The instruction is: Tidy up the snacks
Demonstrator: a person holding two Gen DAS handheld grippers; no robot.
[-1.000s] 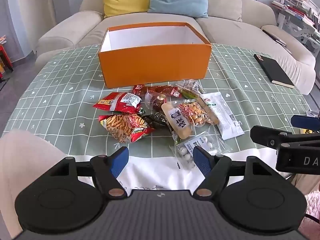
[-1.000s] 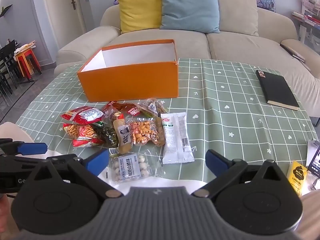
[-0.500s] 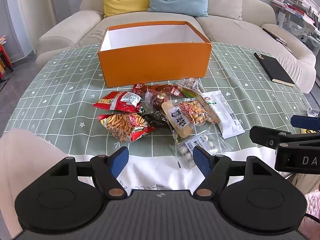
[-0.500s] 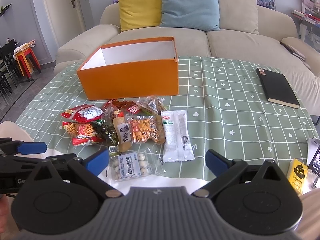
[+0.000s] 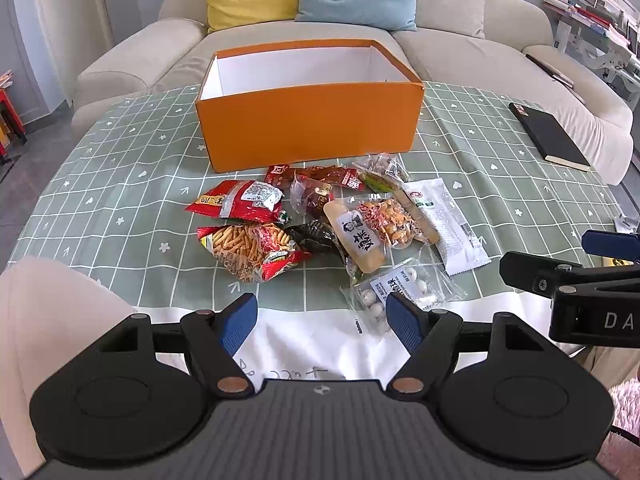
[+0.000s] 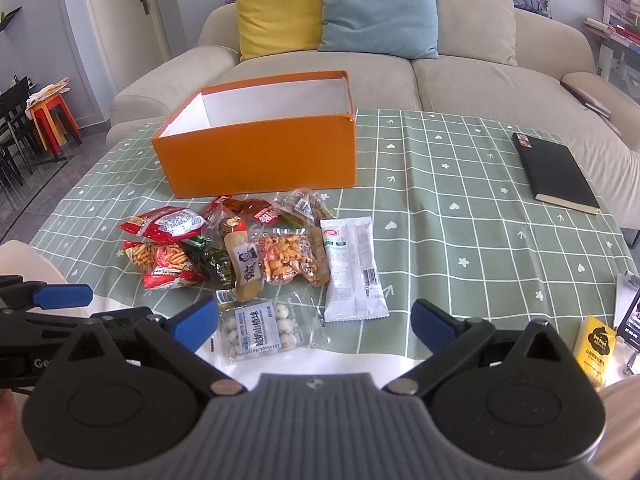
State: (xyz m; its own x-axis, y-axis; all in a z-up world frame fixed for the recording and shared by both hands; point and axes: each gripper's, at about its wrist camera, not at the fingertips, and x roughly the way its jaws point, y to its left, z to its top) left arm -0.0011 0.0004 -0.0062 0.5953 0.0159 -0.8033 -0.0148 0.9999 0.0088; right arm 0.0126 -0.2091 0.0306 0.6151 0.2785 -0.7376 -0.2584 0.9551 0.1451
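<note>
An open orange box point(image 5: 312, 120) point(image 6: 260, 152) with a white inside stands on the green checked tablecloth. Several snack packets lie in a pile in front of it: a red packet point(image 5: 236, 202), a bag of orange sticks point(image 5: 252, 250), a white wrapper point(image 5: 444, 224) point(image 6: 352, 268) and a clear bag of white balls point(image 5: 400, 290) point(image 6: 260, 328). My left gripper point(image 5: 322, 318) is open and empty at the near table edge. My right gripper point(image 6: 316, 320) is open and empty, just short of the bag of white balls.
A black notebook point(image 5: 548, 136) point(image 6: 556, 172) lies at the table's right side. A small yellow packet point(image 6: 594, 350) sits at the near right corner. A beige sofa point(image 6: 440, 68) with yellow and blue cushions stands behind the table.
Both grippers have edged slightly forward toward the snack pile. Nothing on the table has moved.
</note>
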